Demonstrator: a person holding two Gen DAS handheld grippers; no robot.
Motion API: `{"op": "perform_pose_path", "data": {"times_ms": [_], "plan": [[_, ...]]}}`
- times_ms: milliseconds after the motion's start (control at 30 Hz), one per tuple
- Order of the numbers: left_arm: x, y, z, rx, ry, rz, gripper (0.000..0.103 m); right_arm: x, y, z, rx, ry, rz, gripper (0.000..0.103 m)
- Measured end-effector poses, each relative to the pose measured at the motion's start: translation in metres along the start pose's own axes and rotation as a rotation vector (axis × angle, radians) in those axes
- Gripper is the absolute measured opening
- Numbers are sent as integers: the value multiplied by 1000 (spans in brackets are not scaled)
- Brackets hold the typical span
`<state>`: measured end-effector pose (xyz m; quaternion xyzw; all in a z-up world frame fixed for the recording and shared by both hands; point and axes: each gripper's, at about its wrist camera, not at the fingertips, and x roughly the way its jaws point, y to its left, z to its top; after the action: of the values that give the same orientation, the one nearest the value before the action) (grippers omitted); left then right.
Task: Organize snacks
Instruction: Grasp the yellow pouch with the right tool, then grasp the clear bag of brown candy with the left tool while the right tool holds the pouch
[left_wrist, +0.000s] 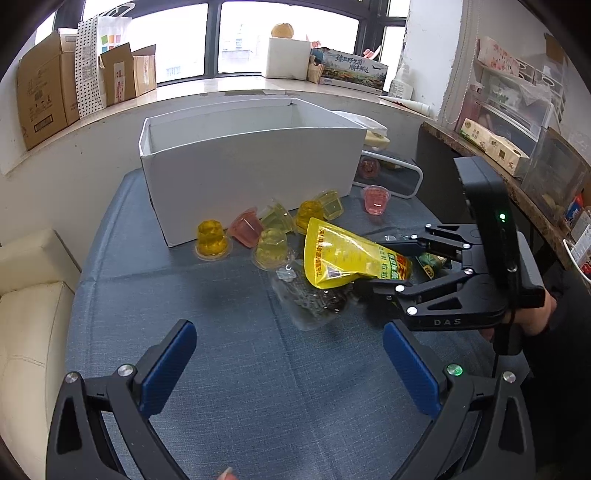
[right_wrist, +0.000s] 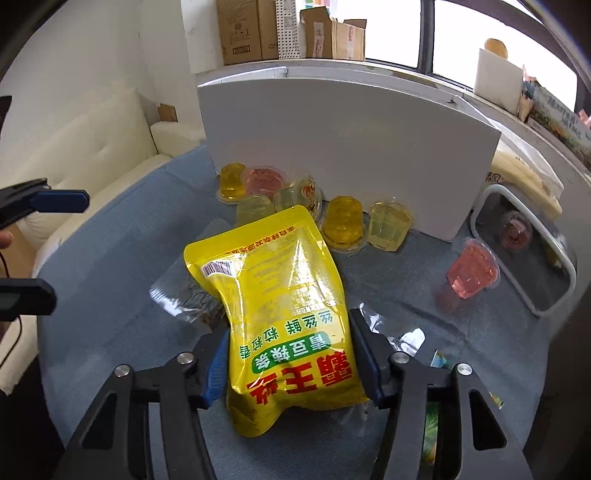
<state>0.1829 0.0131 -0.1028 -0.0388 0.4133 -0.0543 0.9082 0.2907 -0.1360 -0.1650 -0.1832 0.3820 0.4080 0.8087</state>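
Note:
My right gripper (right_wrist: 288, 354) is shut on a yellow snack bag (right_wrist: 280, 302), its pads pressing both sides; the left wrist view shows the bag (left_wrist: 343, 254) lifted off the blue cloth in that gripper (left_wrist: 373, 266). My left gripper (left_wrist: 290, 363) is open and empty above the cloth, nearer than the bag. A tall white box (left_wrist: 251, 155) stands behind. Several yellow and pink jelly cups (left_wrist: 243, 236) lie along its front; they also show in the right wrist view (right_wrist: 343, 221). A clear plastic packet (left_wrist: 314, 299) lies under the bag.
A pink jelly cup (right_wrist: 471, 273) stands apart to the right, beside a white-rimmed tray (right_wrist: 532, 251) holding another cup. A cream sofa (left_wrist: 29, 295) is left of the table. Cardboard boxes (left_wrist: 48, 92) line the windowsill. Shelves (left_wrist: 517, 122) stand at right.

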Motion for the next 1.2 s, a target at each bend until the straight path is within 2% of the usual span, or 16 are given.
{"op": "perform_pose_path", "data": {"times_ms": [133, 367, 500, 633, 867, 933, 1100, 1167, 1200], "plan": [[3, -2, 0, 10, 7, 10, 103, -10, 8, -3, 13, -15, -14, 57], [13, -14, 4, 85, 15, -6, 103, -69, -5, -23, 205, -95, -68, 55], [33, -32, 14, 225, 33, -20, 103, -104, -8, -40, 279, -116, -87, 55], [56, -48, 24, 366, 46, -13, 103, -126, -6, -59, 287, -124, -110, 55], [98, -71, 35, 583, 104, -140, 103, -153, -7, -99, 381, -116, -118, 55], [108, -75, 37, 650, 134, -200, 103, -154, -7, -108, 403, -109, -127, 55], [134, -76, 47, 700, 255, -335, 103, -158, -7, -130, 486, -113, -96, 55], [144, -78, 45, 741, 281, -317, 103, -159, -6, -131, 487, -111, -96, 55], [145, -76, 47, 734, 284, -338, 103, -159, -6, -130, 486, -110, -99, 55]]}}
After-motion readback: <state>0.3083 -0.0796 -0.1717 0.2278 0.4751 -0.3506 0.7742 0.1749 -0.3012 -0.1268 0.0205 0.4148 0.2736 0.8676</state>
